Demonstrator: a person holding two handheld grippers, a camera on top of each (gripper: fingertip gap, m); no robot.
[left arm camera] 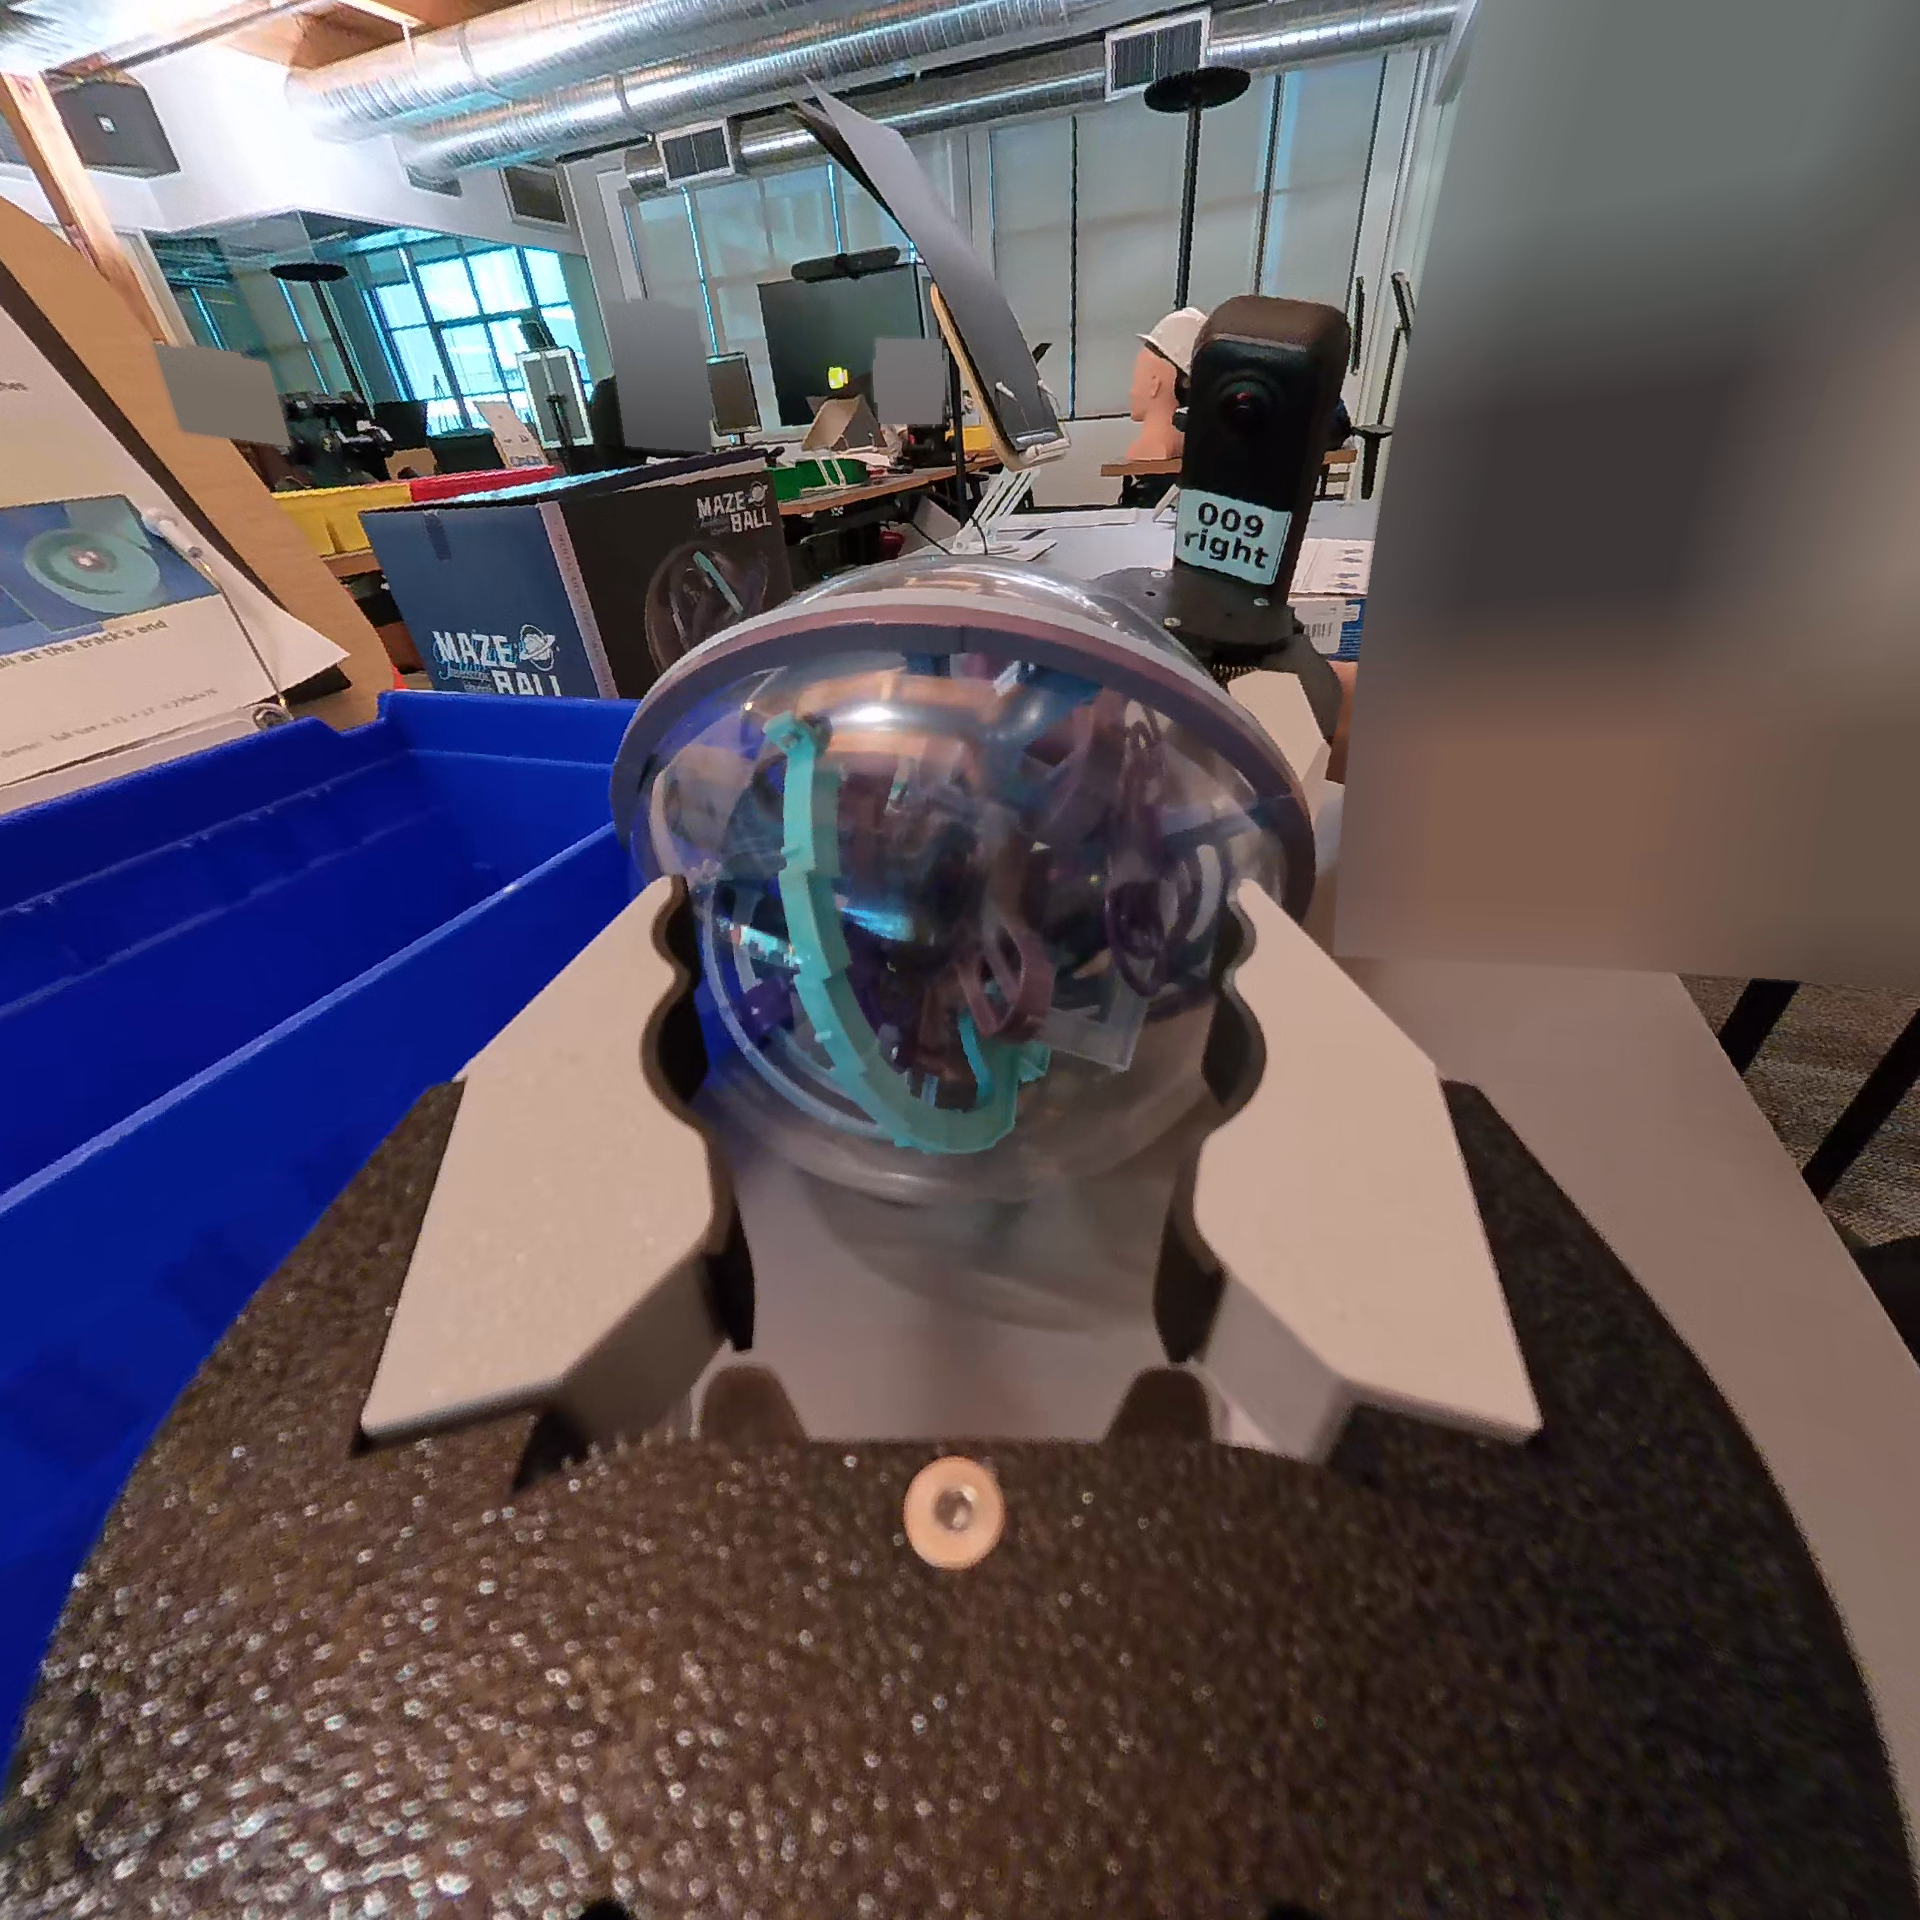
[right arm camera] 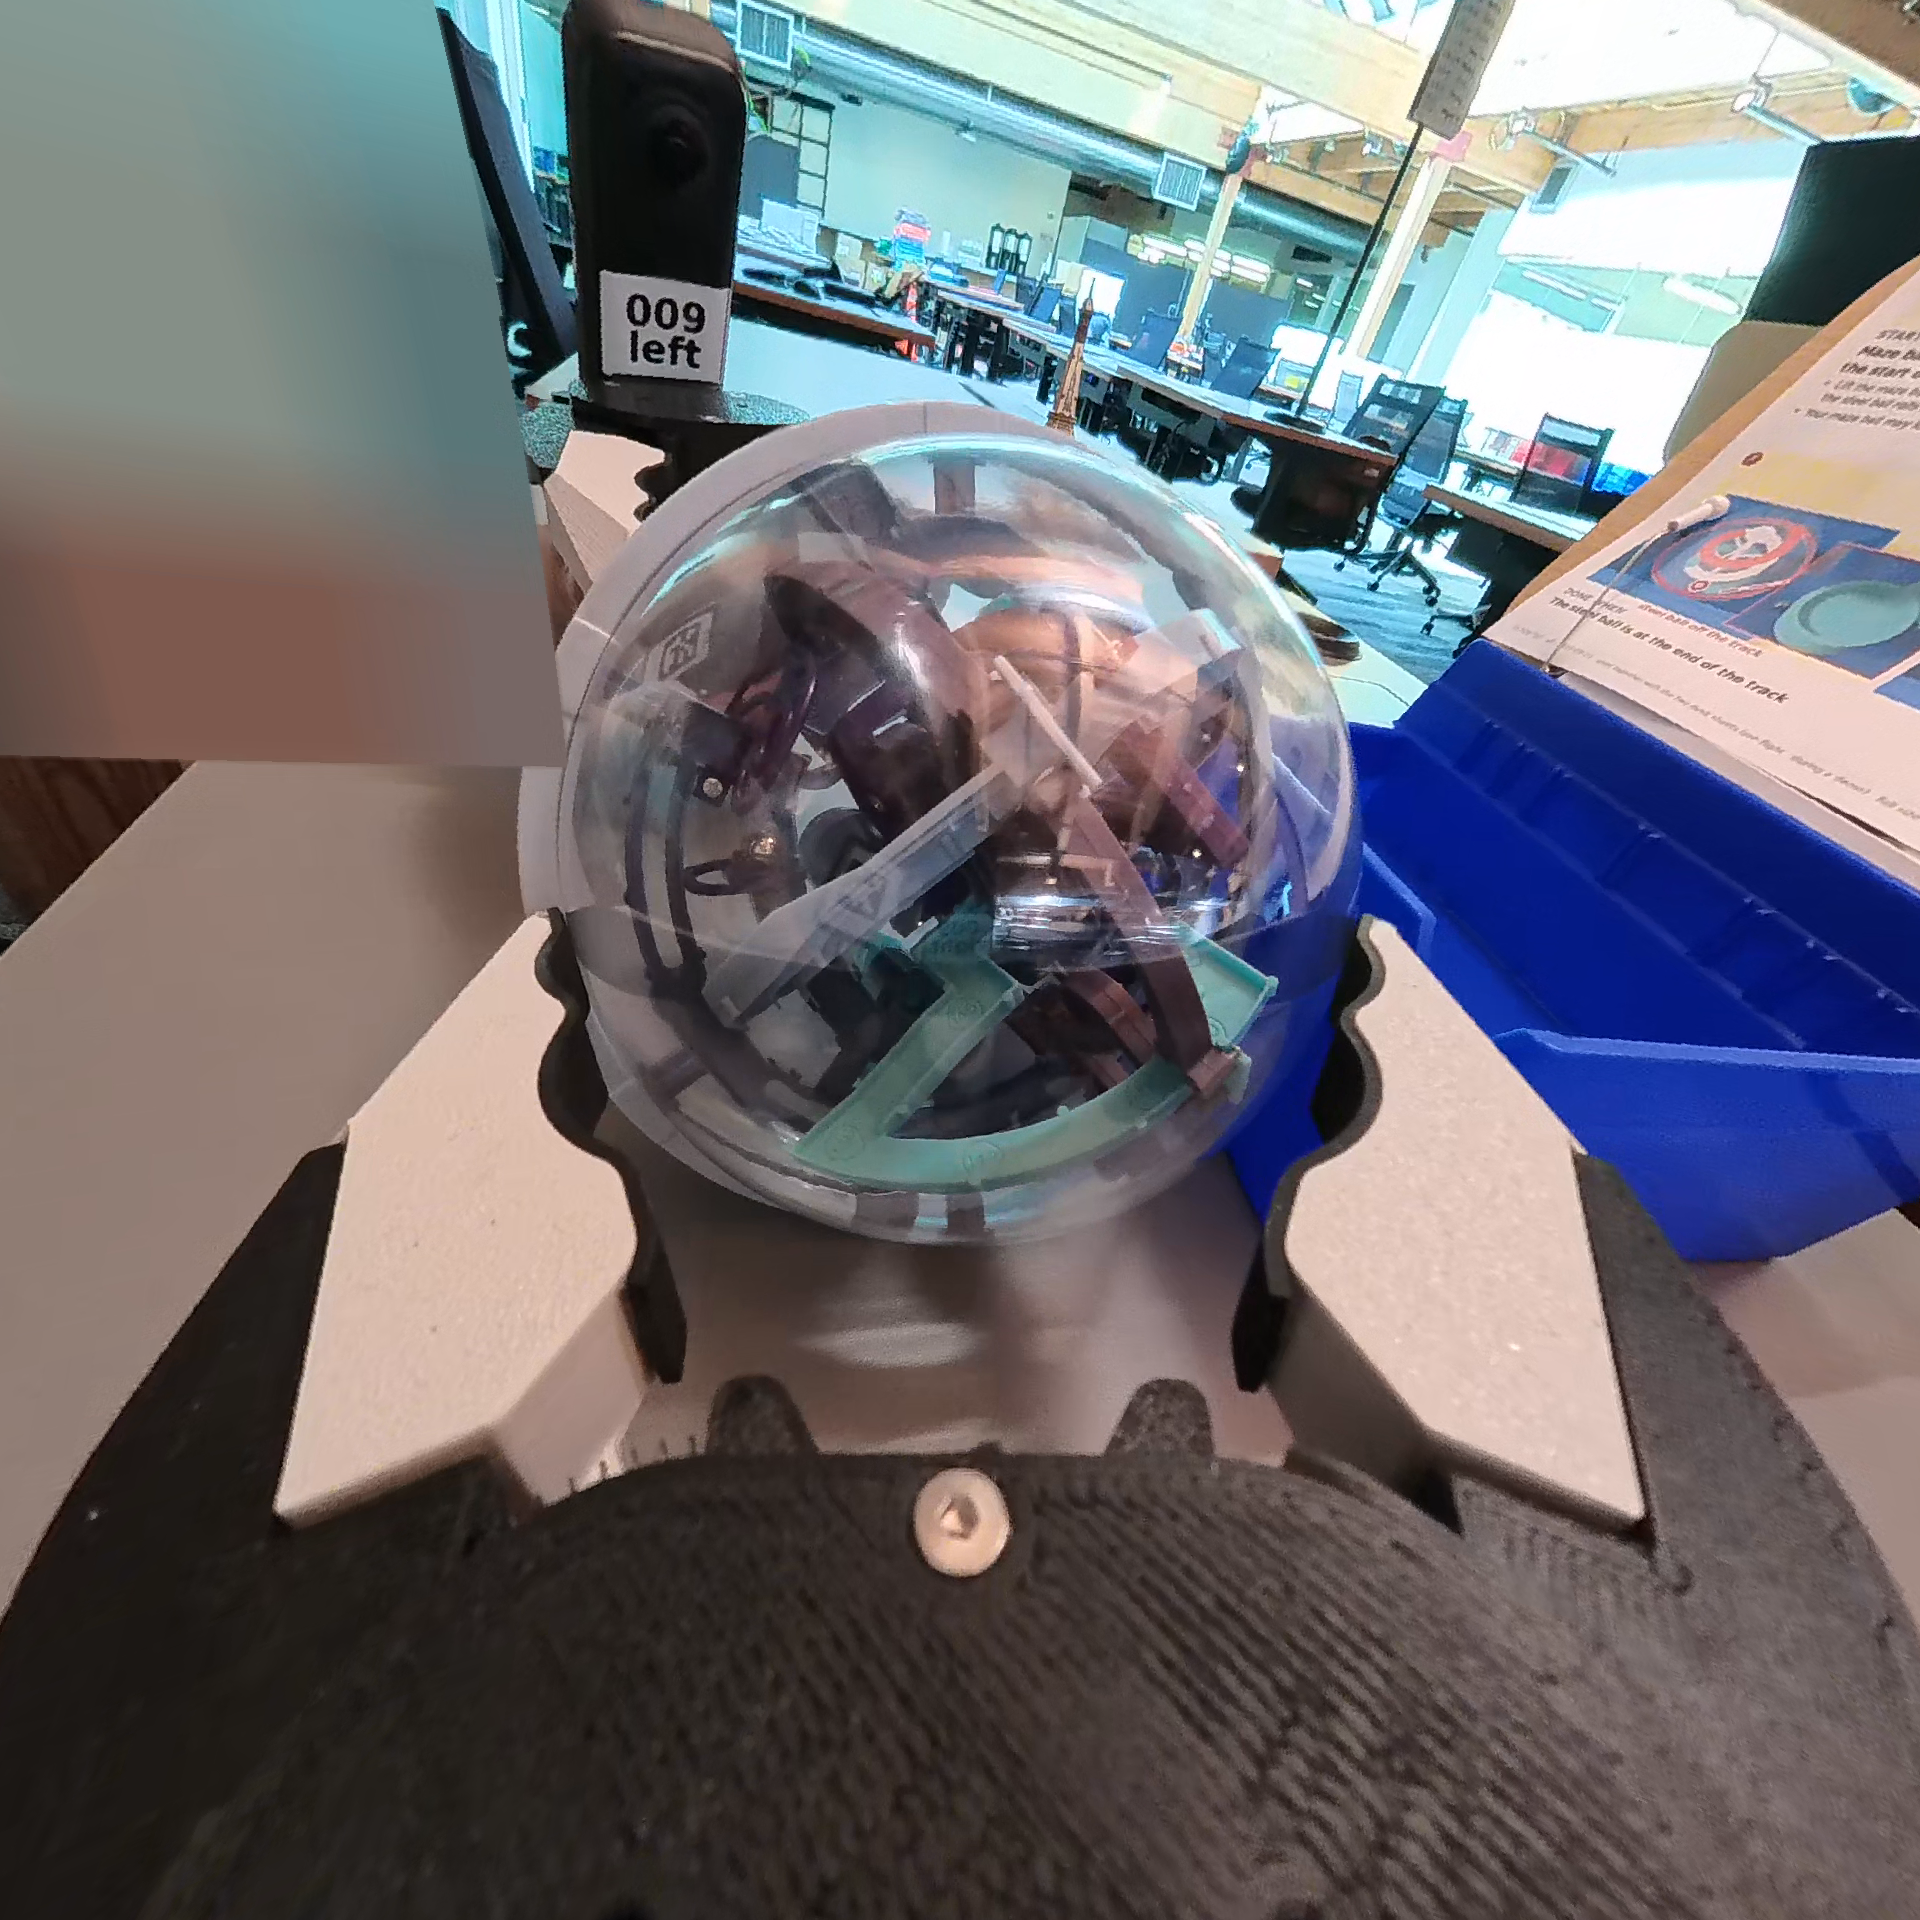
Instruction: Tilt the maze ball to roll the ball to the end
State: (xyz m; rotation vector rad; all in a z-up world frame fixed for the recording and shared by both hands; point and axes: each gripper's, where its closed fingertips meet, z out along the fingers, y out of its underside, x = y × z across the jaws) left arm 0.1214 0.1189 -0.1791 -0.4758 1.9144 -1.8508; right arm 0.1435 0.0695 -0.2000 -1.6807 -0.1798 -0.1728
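Observation:
The maze ball [left arm camera: 935,831] is a clear sphere with teal, purple and grey tracks inside. It sits between the fingers of both grippers, just above the grey table [left arm camera: 1621,1122]. My left gripper [left arm camera: 956,914] grips its near half, black pads against its sides. My right gripper [right arm camera: 961,935] grips the maze ball [right arm camera: 935,727] from the opposite side the same way. Each gripper's black camera shows beyond the sphere in the other's view: the right one [left arm camera: 1257,436], the left one [right arm camera: 655,197]. I cannot pick out the small steel ball for certain.
A blue plastic bin [left arm camera: 260,935] stands close beside the sphere, also in the right wrist view [right arm camera: 1662,935]. The maze ball's box [left arm camera: 582,592] and a propped instruction sheet [left arm camera: 104,623] stand behind it. The table edge [left arm camera: 1745,1195] drops to carpet.

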